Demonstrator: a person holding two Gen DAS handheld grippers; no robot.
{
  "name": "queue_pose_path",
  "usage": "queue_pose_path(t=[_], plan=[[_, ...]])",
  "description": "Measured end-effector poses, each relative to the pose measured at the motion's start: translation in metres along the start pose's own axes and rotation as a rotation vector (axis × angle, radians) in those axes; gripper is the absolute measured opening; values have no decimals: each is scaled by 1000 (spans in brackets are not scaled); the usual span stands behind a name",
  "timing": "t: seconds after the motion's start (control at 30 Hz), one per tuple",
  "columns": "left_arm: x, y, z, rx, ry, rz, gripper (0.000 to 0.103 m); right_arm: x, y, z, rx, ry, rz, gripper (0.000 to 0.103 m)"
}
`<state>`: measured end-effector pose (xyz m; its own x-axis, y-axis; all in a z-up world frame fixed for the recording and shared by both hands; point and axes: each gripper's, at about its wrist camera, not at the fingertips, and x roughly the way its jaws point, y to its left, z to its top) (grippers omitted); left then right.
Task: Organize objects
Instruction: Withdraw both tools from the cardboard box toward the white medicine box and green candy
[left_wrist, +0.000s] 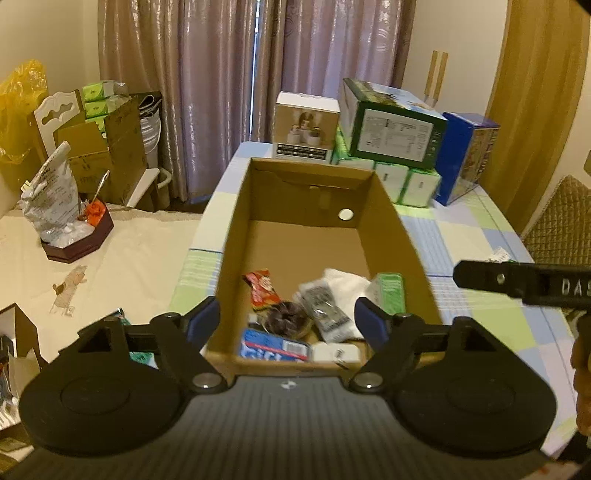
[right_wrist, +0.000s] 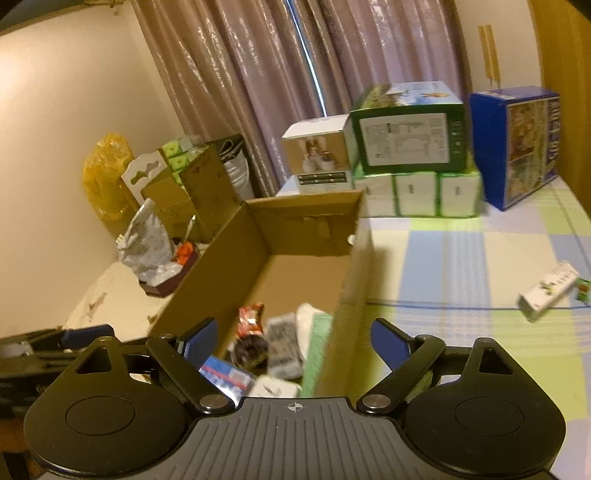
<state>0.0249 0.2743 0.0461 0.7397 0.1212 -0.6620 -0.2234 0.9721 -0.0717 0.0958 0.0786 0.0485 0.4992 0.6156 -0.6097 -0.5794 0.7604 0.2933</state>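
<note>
An open cardboard box (left_wrist: 236, 229) (right_wrist: 347, 280) lies lengthwise on a checked tablecloth (left_wrist: 461, 236) (right_wrist: 461, 266). At its near end are a red snack packet (left_wrist: 261, 290) (right_wrist: 250, 317), a dark round item (left_wrist: 286, 318), a blue-and-white box (left_wrist: 275, 346) (right_wrist: 225, 373), a white cloth (left_wrist: 345, 284), a grey packet (left_wrist: 325, 310) and a green packet (left_wrist: 391, 291). My left gripper (left_wrist: 286, 323) hovers open over that end, holding nothing. My right gripper (right_wrist: 291, 343) hangs open above the box's right wall, also empty. A small white-and-green carton (right_wrist: 546, 295) lies on the cloth to the right.
Stacked boxes stand behind the cardboard box: a white one (left_wrist: 306, 127), a green one (left_wrist: 391, 125) on white-green packs (left_wrist: 406, 184), a blue one (left_wrist: 467, 155). A cream table (left_wrist: 110, 258) at left bears a dark tray with bags (left_wrist: 77, 236). A wicker chair (left_wrist: 561, 221) is at right.
</note>
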Motion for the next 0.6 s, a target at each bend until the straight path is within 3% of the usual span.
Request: queue_pose_path(t=[0.4, 0.6], plan=[[-44, -48, -23, 12, -21, -16, 102, -76, -31, -33, 2, -22, -117, 97], [-50, -75, -28, 27, -23, -31, 102, -107, -57, -41, 42, -32, -169, 101]])
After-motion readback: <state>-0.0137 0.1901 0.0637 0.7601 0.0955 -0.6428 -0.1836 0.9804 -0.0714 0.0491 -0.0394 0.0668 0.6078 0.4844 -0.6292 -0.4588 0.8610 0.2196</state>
